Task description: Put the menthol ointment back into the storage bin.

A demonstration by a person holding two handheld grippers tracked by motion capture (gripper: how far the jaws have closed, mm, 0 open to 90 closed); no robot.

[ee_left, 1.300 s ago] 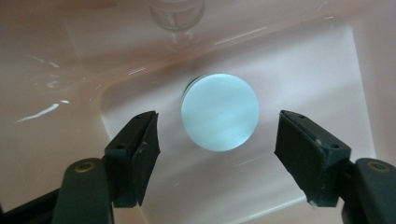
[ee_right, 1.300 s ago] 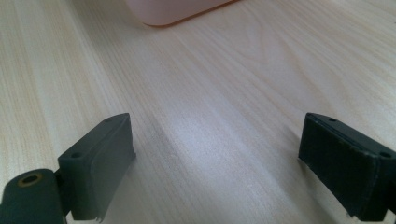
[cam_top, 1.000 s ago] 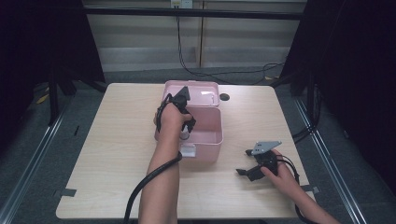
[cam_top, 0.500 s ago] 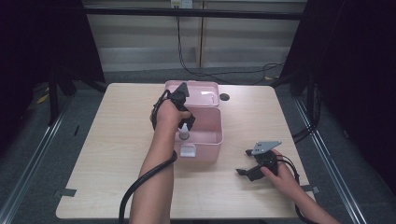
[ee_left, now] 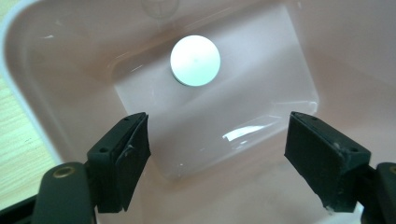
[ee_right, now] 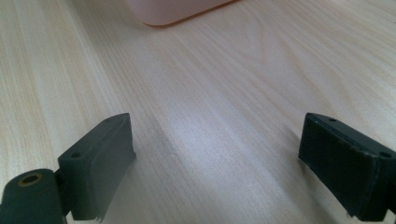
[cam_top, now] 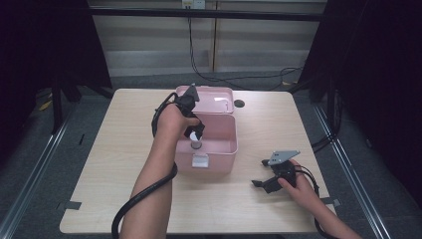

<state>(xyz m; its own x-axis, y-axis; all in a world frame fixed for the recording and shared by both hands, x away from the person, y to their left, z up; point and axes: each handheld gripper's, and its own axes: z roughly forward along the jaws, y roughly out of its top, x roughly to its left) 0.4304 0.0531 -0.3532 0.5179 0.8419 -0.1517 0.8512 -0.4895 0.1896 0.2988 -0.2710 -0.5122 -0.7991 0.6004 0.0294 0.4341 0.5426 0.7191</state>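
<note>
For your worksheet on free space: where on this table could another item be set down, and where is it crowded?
Bare tabletop lies left of the pink box, and between the box and the right claw. Crowded: inside the box, where the left claw hangs open above a white-capped bottle.

A light wood table (cam_top: pixel 124 149) with rounded corners stands in the middle of the room. The floor (cam_top: pixel 45 164) around it is grey. Metal rails (cam_top: pixel 35 169) run along the floor on the left and right sides of the table. Behind the far edge is a pale wall (cam_top: pixel 149 45) with flat panels, and a dark bar (cam_top: pixel 209 14) goes across its top. Black cables (cam_top: pixel 224 74) hang down the wall and curl on the floor. Dark curtains (cam_top: pixel 45 45) hang on both sides. Bits of tape (cam_top: pixel 72 204) stick out by the near corners.
</note>
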